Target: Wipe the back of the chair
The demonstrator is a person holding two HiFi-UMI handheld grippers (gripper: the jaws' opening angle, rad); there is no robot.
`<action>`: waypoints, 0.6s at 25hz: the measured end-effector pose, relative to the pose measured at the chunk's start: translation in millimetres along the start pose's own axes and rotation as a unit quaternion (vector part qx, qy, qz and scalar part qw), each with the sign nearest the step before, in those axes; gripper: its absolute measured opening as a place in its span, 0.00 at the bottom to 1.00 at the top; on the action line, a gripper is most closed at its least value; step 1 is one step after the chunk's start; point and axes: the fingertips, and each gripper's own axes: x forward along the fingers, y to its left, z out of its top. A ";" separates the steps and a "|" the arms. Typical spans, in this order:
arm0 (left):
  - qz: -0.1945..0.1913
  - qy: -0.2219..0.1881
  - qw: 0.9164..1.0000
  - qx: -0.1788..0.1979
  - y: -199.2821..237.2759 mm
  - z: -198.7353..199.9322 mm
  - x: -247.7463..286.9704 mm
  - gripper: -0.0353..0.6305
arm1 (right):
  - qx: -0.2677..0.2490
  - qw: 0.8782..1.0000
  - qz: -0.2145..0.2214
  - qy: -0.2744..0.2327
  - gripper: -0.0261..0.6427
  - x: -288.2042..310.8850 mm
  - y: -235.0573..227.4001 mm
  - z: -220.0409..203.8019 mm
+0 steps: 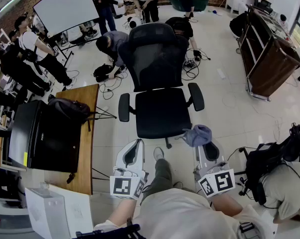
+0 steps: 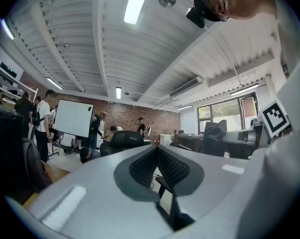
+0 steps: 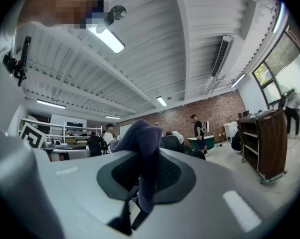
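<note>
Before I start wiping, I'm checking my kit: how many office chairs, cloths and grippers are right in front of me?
office chair: 1
cloth: 1
grippers: 2 (left gripper, right gripper)
Total: 4

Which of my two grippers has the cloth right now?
The right gripper, at the head view's right: its jaws are shut on the blue-grey cloth. The left gripper has its jaws together with nothing between them.
</note>
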 end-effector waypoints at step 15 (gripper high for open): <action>-0.034 -0.038 0.999 0.005 131.8 35.0 147.5 0.15 | -0.025 0.999 -0.012 -0.018 0.12 187.5 -5.8 6.6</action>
